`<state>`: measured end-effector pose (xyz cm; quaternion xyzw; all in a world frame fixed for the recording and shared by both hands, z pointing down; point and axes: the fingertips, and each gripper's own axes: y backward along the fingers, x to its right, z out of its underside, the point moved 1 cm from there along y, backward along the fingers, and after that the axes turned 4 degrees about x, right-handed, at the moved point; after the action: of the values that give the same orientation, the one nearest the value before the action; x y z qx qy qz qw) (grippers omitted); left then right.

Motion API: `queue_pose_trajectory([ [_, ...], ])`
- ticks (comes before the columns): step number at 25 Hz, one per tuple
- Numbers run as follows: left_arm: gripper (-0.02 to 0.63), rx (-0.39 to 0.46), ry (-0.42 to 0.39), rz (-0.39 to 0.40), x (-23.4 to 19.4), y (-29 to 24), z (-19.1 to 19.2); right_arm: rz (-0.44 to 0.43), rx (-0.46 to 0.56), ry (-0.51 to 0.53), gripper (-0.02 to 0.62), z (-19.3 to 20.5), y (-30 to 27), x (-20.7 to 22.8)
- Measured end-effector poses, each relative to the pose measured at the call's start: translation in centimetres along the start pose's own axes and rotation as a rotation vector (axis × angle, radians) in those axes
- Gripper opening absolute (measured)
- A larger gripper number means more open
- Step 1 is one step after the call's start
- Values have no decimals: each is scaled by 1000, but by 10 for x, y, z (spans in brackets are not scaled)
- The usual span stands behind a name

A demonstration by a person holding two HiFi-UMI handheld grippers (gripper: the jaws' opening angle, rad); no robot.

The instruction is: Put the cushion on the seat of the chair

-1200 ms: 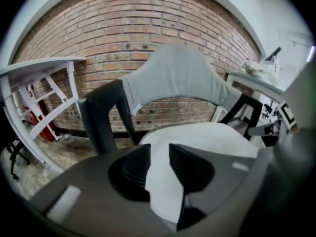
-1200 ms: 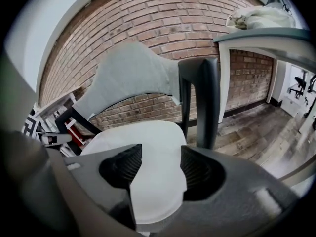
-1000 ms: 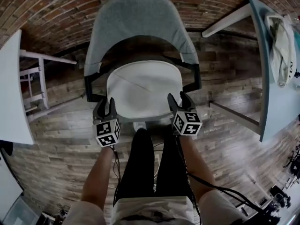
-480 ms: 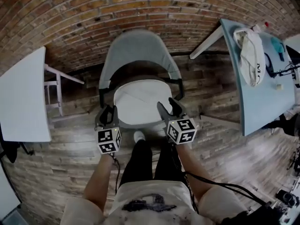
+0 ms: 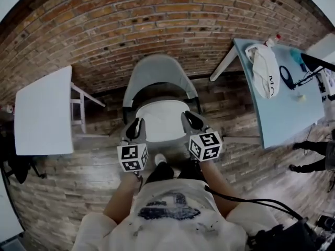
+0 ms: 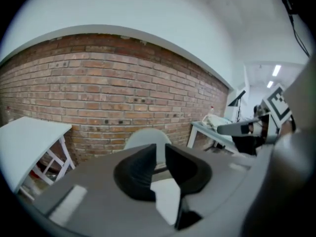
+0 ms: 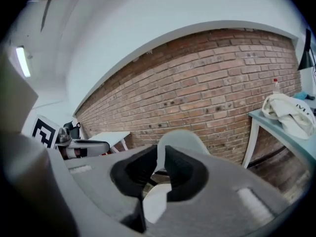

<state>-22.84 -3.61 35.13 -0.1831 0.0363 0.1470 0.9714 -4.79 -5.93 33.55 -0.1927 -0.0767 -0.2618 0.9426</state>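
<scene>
We see a red brick wall (image 5: 157, 14) across the top, a wood plank floor (image 5: 68, 192) below it, a white table (image 5: 42, 111) at left, and a pale blue table (image 5: 285, 114) at upper right.

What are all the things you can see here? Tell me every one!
chair: one, grey, middle, in front of the wall
cushion: one, white, on the chair's seat
white table: one, left
blue table: one, light blue, right
bag: one, white, on the blue table
bottle: one, clear, far corner of the blue table
wall: brick, red-brown, behind the chair
floor: wood, grey-brown
cable: black, lower right
legs: someone else's, black, right edge
left gripper: grey with black jaws, before the chair; jaws have just been closing, slim gap, nothing between
right gripper: the same, jaws have just been closing, empty
</scene>
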Motion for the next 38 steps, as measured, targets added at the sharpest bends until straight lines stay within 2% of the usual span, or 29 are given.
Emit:
queue_pose_trajectory([
  [3, 38, 32, -11, 18, 13, 14, -22, 0, 46, 28, 7, -27, 19, -5],
  [8, 7, 81, -38, 8, 23, 30, -53, 6, 119, 45, 0, -57, 36, -12],
  [14, -9, 142, -33, -3, 30, 39, -74, -23, 120, 113, -2, -70, 44, -25],
  [21, -9, 144, -61, 3, 35, 39, -81, -23, 125, 107, -2, -72, 48, -24],
  [38, -9, 126, -40, 2, 34, 35, -72, -20, 105, 99, -3, -65, 45, -22],
])
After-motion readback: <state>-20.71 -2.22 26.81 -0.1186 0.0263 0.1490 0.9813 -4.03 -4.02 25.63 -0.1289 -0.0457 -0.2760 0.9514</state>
